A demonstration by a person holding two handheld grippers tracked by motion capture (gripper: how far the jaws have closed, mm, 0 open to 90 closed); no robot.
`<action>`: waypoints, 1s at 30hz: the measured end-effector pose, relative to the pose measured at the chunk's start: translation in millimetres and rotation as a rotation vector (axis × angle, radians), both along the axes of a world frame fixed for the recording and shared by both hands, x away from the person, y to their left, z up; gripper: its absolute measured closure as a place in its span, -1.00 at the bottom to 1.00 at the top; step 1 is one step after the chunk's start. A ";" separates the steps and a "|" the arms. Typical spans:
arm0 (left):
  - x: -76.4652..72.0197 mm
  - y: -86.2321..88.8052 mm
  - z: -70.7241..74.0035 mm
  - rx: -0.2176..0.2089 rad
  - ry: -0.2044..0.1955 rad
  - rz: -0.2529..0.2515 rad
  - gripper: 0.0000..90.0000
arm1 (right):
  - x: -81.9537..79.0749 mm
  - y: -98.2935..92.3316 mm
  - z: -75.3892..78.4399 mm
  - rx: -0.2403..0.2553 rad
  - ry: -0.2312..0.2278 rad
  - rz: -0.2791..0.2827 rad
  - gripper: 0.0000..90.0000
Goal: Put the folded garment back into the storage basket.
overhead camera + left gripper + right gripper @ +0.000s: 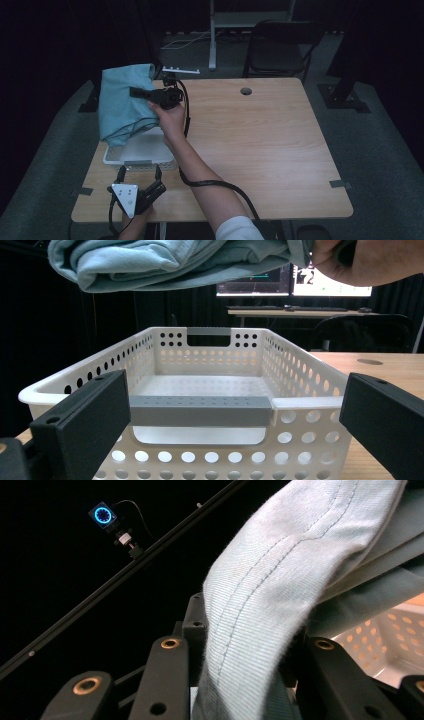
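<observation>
Dark curtains and a folding chair stand behind a pale wooden desk. Near the desk's left edge sits a white perforated basket with a grey handle strip on its near wall. The right tool, held in the person's right hand, is clamped on a light blue cloth; in the right gripper view a seamed fold of the cloth runs down between the two black jaws, which pinch it. The cloth hangs bunched in the air above the far and left part of the basket, apart from its floor. The left tool rests at the desk's near edge, its jaws spread wide on either side of the basket's near wall, gripping nothing.
</observation>
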State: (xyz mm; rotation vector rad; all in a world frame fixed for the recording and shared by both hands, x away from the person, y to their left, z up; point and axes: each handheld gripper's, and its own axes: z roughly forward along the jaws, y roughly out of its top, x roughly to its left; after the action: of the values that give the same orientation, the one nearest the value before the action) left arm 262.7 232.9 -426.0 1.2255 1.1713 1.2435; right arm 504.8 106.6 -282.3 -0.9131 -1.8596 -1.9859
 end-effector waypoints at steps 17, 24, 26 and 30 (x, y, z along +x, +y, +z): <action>-0.4 0.5 0.0 0.003 0.002 -0.008 -0.97 | 7.5 4.7 -26.0 -0.022 0.073 -0.019 0.54; -0.4 0.6 0.0 0.002 0.002 -0.010 -0.97 | 9.8 10.0 -38.0 -0.048 0.101 -0.028 0.54; -0.4 0.7 0.0 0.002 0.001 -0.012 -0.97 | 10.5 10.9 -41.3 -0.058 0.107 -0.033 0.54; -0.4 0.8 0.0 0.001 0.001 -0.014 -0.97 | 11.8 12.9 -47.7 -0.090 0.123 -0.046 0.54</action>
State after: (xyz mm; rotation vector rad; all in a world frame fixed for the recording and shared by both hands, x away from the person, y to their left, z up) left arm 262.3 233.7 -426.0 1.2331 1.1613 1.2327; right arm 516.6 119.5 -329.9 -1.0873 -1.8883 -1.8393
